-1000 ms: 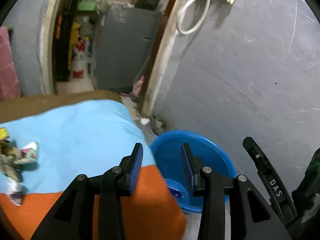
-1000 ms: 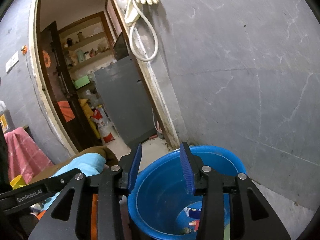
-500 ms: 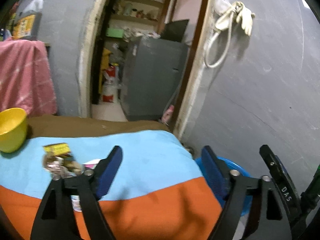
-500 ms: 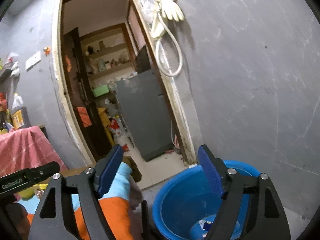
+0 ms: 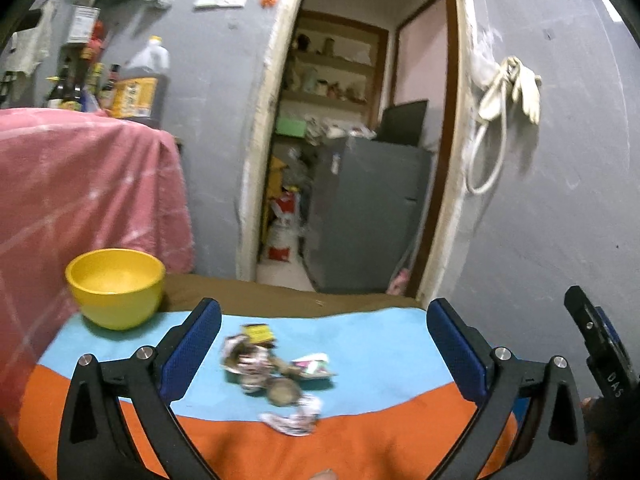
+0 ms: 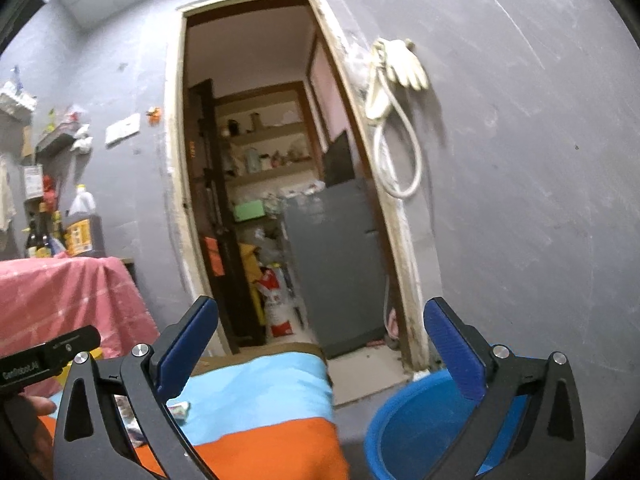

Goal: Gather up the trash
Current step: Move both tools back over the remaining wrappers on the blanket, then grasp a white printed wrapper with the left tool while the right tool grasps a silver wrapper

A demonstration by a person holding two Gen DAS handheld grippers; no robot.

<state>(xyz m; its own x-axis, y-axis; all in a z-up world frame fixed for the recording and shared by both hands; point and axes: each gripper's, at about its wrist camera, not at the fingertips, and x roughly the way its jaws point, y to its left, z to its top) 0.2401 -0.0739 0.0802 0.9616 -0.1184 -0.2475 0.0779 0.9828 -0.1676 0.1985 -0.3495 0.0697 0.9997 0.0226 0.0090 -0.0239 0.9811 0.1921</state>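
On the worktop [image 5: 360, 344], covered with a light-blue and orange cloth, the trash [image 5: 276, 376] lies as a loose cluster of crumpled wrappers: a yellow-labelled piece at the far end, a brownish round scrap in the middle, a white crumpled piece at the near edge where blue meets orange. Picture is motion-blurred; individual items hard to tell apart.

Left tongs [image 5: 324, 352]: jaws have just been opening and now stand wide apart. Nothing gripped; the trash shows between the blue pads but lies apart from both.

Right tongs [image 6: 320, 354]: jaws likewise have just been opening, now spread wide, empty. Between them, the worktop's far corner and the doorway [image 6: 280, 160] beyond. One wrapper [image 6: 178, 410] shows just beside its left finger on the blue cloth.

Blue bucket [image 6: 416, 428] stands on the floor to the right of the worktop, against the grey wall; its contents are hidden here.

Yellow bowl [image 5: 116, 286] sits at the worktop's far left corner, well apart from the trash. Pink cloth [image 5: 80, 200] drapes behind it. White gloves [image 5: 516, 88] and a hose loop hang on the wall right of the doorway.
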